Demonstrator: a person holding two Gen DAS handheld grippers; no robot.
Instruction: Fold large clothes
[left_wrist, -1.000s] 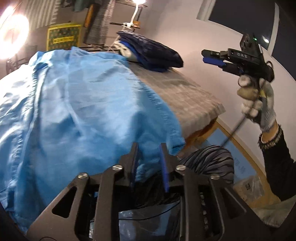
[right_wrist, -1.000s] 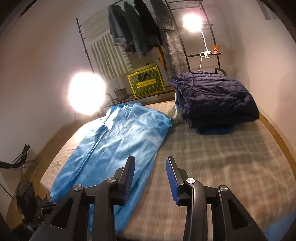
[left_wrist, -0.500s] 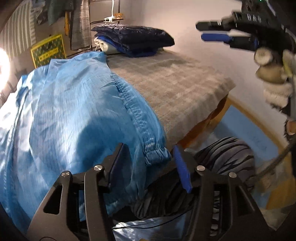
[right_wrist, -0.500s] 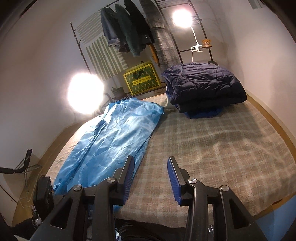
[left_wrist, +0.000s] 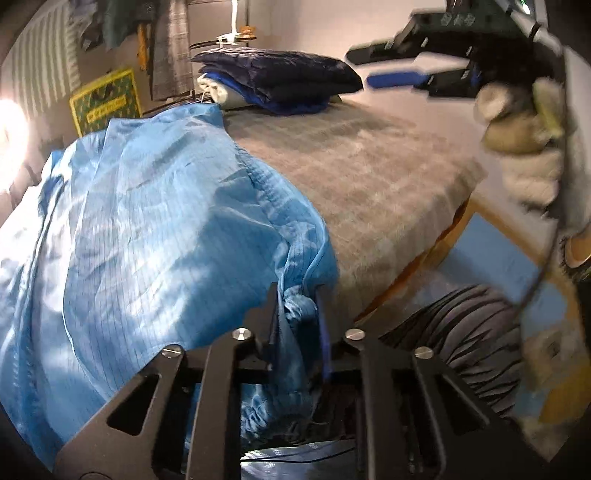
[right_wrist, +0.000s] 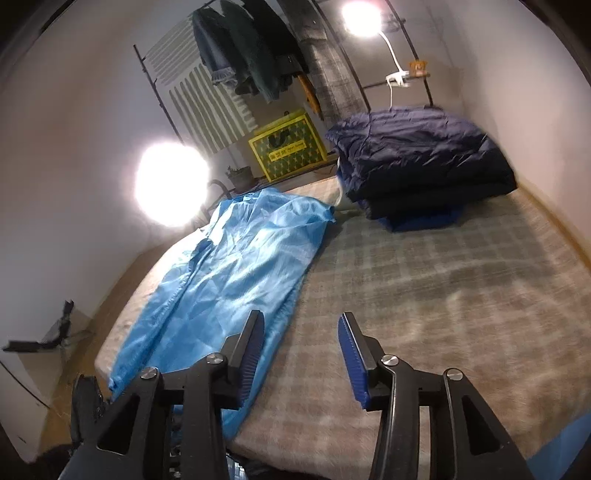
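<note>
Bed (right_wrist: 461, 295) with a grey checked cover fills most of both views, and the blue coat (right_wrist: 236, 266) lies lengthwise along its left side, one end near the far edge and the other hanging over the near edge.

At that near end the left gripper (left_wrist: 297, 317) has its jaws drawn in on a gathered cuff (left_wrist: 295, 306) of the coat, the bunched fabric pinched between them. Half a second ago the same jaws stood wide apart on either side of this cuff, so the grasp has only just been made (a second ago they were narrow again, with nothing clearly in them). That reads as the start of a fold: with one corner secured, the coat can be lifted or carried across.

The right gripper (right_wrist: 299, 354) hangs above the bed's near edge, jaws well apart and holding nothing, with the coat's right edge just below its left finger. In the left view it is blurred at upper right, held in a gloved hand (left_wrist: 524, 147), and it sits closer than in the earlier pictures. My judgement is that it needs a second hold on the coat before any fold goes cleanly.

Beyond the coat, a folded navy jacket (right_wrist: 424, 162) is stacked at the far right corner, well apart from it.
</note>
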